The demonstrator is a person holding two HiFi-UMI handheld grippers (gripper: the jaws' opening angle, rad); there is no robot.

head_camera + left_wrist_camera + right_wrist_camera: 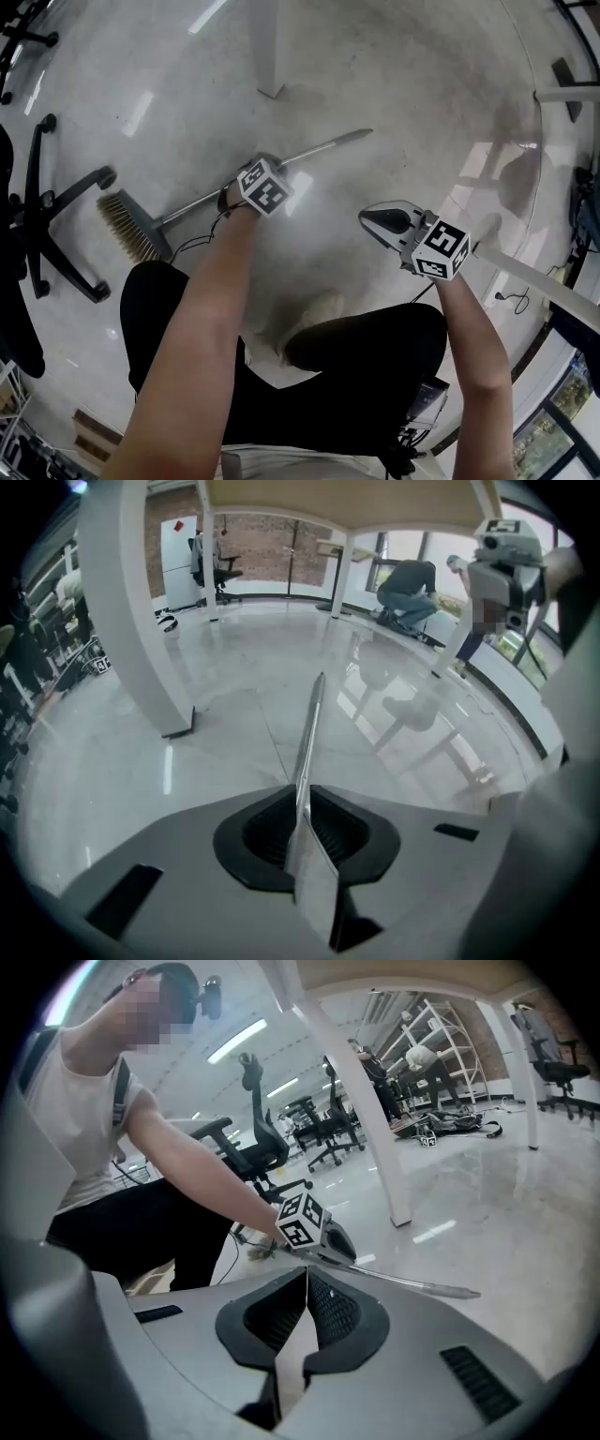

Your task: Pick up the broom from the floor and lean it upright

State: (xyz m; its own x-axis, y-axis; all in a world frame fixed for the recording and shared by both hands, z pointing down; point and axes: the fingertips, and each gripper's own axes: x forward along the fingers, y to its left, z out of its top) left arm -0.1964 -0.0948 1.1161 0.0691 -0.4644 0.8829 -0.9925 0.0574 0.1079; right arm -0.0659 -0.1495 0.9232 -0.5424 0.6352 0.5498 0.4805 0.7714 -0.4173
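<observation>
left tongs [302, 808]: jaws clamped on the handle [312, 722] of the broom [187, 208], about mid-shaft. the metal shaft runs straight out ahead from between the pads.
broom lies low along the floor [394, 84]. bristle head [131, 228] is on the far side of the left tongs from the right tongs, next to an office chair base [56, 225].
right tongs [305, 1283]: jaws together, nothing between them. they are clear of the handle, off to one side of the left tongs and pointing toward them.

Metal-handled broom [319, 150] lying flat on floor [403, 66]
</observation>
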